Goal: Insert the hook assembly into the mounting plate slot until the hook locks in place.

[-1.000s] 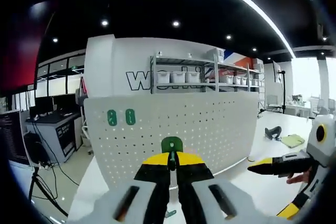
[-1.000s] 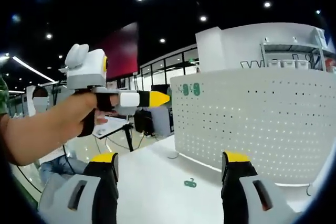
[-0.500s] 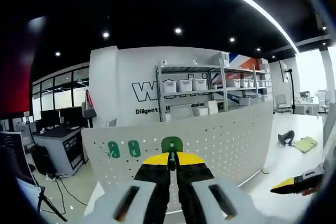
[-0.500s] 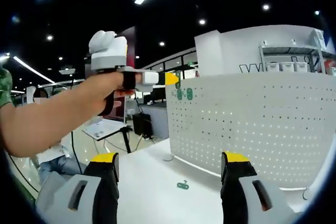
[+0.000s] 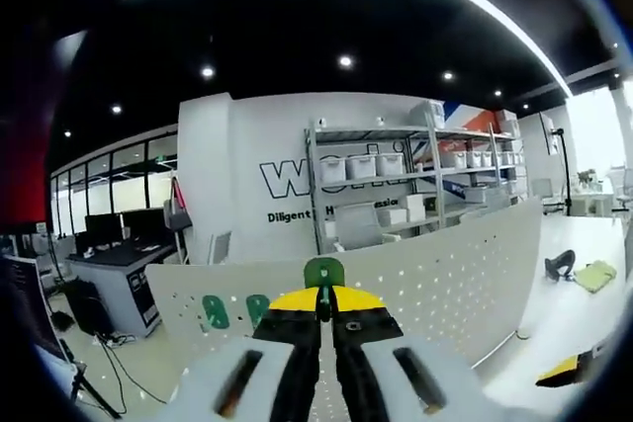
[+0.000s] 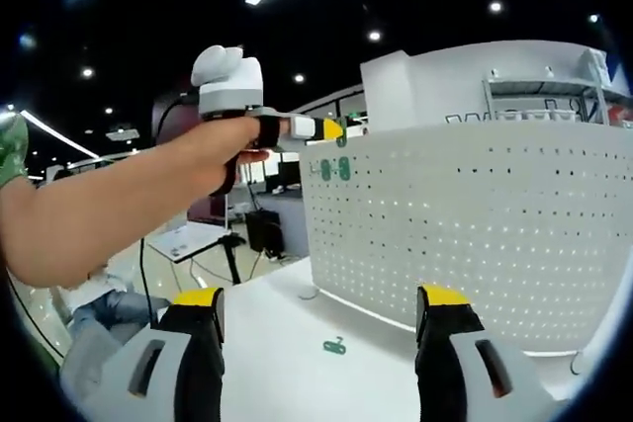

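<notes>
Left tool (image 5: 325, 315) risen (hook (image 5: 323, 272) gripped), pegboard (image 5: 445, 274) lower

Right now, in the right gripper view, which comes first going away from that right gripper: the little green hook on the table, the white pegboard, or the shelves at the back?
1. Green hook, lying on the table between the right gripper jaws.
2. White pegboard, standing behind it.
3. Shelves, past the board's top right.

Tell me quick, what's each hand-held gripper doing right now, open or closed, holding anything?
Left hand-held gripper: shut on a green hook, up near the pegboard's top edge.
Right hand-held gripper: open, holding nothing.
</notes>
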Demonstrator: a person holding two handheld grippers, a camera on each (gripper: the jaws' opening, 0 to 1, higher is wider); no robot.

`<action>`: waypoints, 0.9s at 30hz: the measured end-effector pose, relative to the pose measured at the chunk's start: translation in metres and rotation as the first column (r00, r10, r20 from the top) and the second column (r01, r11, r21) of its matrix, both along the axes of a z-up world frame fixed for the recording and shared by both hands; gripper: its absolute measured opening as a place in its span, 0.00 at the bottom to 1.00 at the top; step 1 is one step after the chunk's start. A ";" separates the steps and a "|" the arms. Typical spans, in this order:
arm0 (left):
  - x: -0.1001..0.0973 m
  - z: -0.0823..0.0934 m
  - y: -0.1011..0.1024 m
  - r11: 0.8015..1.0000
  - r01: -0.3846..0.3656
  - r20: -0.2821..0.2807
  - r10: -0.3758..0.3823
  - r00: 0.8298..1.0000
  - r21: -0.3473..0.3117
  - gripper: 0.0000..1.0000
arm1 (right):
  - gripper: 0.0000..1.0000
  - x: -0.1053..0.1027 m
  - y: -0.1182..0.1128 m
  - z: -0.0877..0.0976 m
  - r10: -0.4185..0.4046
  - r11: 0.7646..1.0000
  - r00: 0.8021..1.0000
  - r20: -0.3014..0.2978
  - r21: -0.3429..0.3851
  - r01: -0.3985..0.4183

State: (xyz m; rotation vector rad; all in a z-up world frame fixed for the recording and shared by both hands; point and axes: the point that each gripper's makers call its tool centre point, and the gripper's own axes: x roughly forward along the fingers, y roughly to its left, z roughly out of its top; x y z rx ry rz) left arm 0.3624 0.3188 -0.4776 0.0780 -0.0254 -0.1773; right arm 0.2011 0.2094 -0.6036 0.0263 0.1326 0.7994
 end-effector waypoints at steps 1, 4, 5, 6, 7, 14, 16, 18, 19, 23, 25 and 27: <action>0.003 0.000 0.000 1.000 -0.006 0.005 0.006 1.000 -0.006 0.03 | 0.81 0.001 0.000 0.000 -0.001 1.000 1.000 -0.001 -0.001 0.001; 0.010 -0.002 -0.001 1.000 -0.019 0.014 0.019 1.000 -0.008 0.03 | 0.81 0.003 -0.003 -0.002 -0.003 1.000 1.000 -0.003 -0.008 0.003; 0.013 -0.002 -0.002 1.000 -0.022 0.020 0.022 1.000 -0.013 0.03 | 0.81 0.005 -0.005 -0.002 -0.004 1.000 1.000 -0.004 -0.010 0.004; 0.015 -0.002 -0.002 1.000 -0.026 0.025 0.027 0.999 -0.013 0.03 | 0.81 0.006 -0.006 -0.002 -0.006 1.000 1.000 -0.004 -0.010 0.006; 0.017 -0.003 -0.002 1.000 -0.029 0.027 0.029 0.999 -0.012 0.03 | 0.81 0.007 -0.007 -0.002 -0.008 1.000 1.000 -0.005 -0.010 0.008; 0.030 -0.008 -0.002 0.998 -0.047 0.042 0.048 0.998 -0.031 0.03 | 0.81 0.012 -0.012 -0.004 -0.016 1.000 1.000 -0.006 -0.020 0.016; 0.033 -0.011 -0.001 0.998 -0.052 0.041 0.053 0.998 -0.034 0.03 | 0.81 0.013 -0.013 -0.001 -0.019 1.000 1.000 0.003 -0.025 0.019; 0.036 -0.015 -0.002 0.998 -0.050 0.035 0.051 0.998 -0.036 0.03 | 0.81 0.012 -0.014 0.005 -0.021 1.000 1.000 0.019 -0.022 0.022; 0.037 -0.016 -0.003 0.998 -0.051 0.036 0.052 0.998 -0.035 0.03 | 0.81 0.012 -0.014 0.009 -0.022 1.000 0.999 0.027 -0.017 0.022; 0.039 -0.020 -0.001 0.998 -0.057 0.035 0.059 0.998 -0.039 0.03 | 0.81 0.012 -0.016 0.022 -0.025 1.000 0.999 0.041 -0.001 0.025; 0.042 -0.022 0.000 0.997 -0.058 0.032 0.059 0.998 -0.043 0.03 | 0.81 0.010 -0.016 0.030 -0.027 1.000 0.998 0.054 0.008 0.026; 0.043 -0.023 0.001 0.997 -0.059 0.031 0.061 0.998 -0.045 0.03 | 0.82 0.008 -0.017 0.039 -0.028 0.999 0.997 0.070 0.020 0.027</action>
